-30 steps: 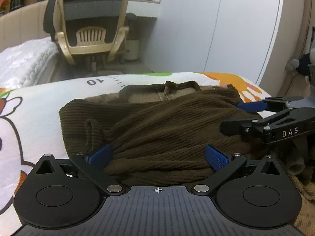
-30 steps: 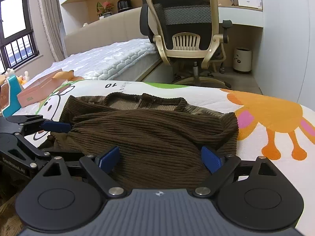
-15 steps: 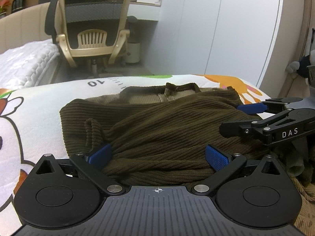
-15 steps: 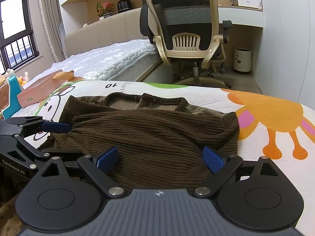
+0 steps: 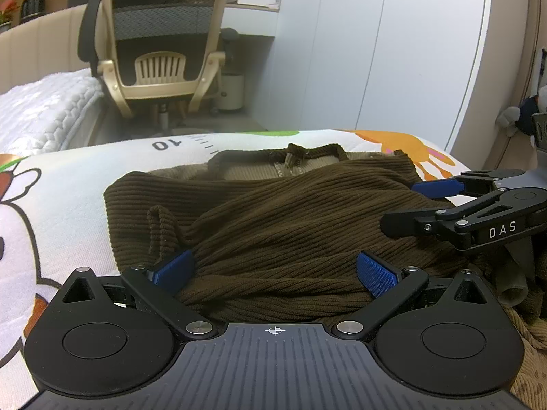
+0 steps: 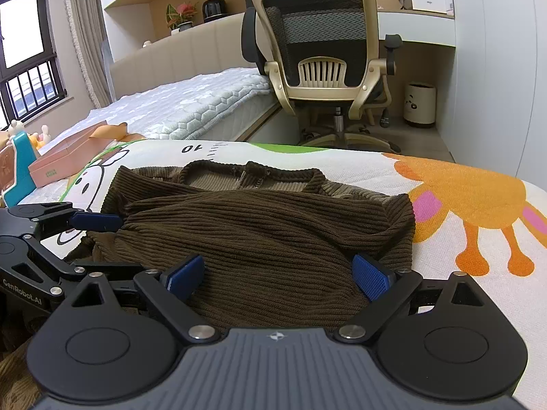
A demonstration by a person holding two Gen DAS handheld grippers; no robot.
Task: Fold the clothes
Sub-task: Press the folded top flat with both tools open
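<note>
Bedroom w/ a cartoon-print mat (image 6: pixel 342 167) as our work surface; white mattress (image 6: pixel 191 102) at far left, beige mesh office chair (image 6: pixel 321 44) behind the mat's far edge, white wardrobe doors (image 5: pixel 376 51) at right. Pink box (image 6: pixel 65 157) lies off the mat's left edge.

Vs a sec ago: little has changed. Brown corduroy garment (image 6: pixel 273 232) lies in the same spot, and both tools have barely shifted, maybe a touch back toward us.

Garment sits mid-mat, bunched and partly doubled over. Collar faces the far edge, toward the "10" mark (image 6: pixel 189 148); hem comes to the near edge under our tools. Long axis runs left-right across the mat in its folded state.

Left gripper (image 5: pixel 273 268): blue pads spread wide apart, cloth lying between them, nothing pinched. A small loop of fabric (image 5: pixel 160 229) stands up just beside its left pad.

Right gripper (image 6: pixel 278 275): also spread wide, pads resting on the corduroy near the garment's right-hand fold, no grip on it. Each tool shows in the other's view, at the garment's sides.
</note>
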